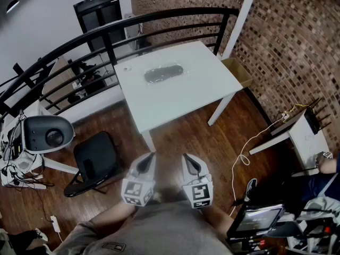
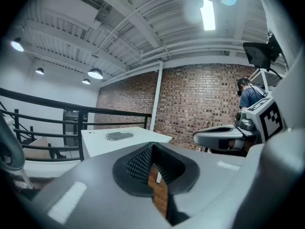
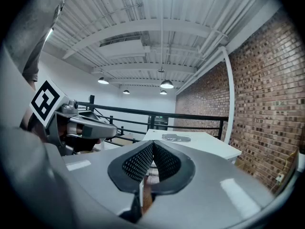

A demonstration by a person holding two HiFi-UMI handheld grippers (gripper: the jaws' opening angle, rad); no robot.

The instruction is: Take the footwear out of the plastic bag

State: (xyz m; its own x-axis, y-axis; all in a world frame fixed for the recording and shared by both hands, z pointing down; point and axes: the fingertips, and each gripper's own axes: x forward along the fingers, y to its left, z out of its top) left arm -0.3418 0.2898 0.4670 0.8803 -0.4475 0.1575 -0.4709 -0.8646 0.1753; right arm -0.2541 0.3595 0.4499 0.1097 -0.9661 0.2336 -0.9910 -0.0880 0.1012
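Two tools, the left hand-held gripper point(image 1: 151, 157) and the right hand-held gripper point(image 1: 186, 158), hang over the wooden floor point(image 1: 180, 134), each with its jaws pressed together on nothing. Well apart from them, a glossy clear plastic bag point(image 1: 163, 74) lies flat near the far edge of the white rectangular tabletop point(image 1: 175, 101). Inside it is a dark, elongated shoe point(image 1: 159, 75), long axis left to right in the head view; toe end indistinguishable.

Bare wooden floor point(image 1: 180, 136) is left before the white table point(image 1: 180, 97), and bare tabletop is seen all round the plastic bag point(image 1: 163, 73). The far side is fenced by a black railing point(image 1: 106, 33). A black chair point(image 1: 95, 155) is set near the front left leg.
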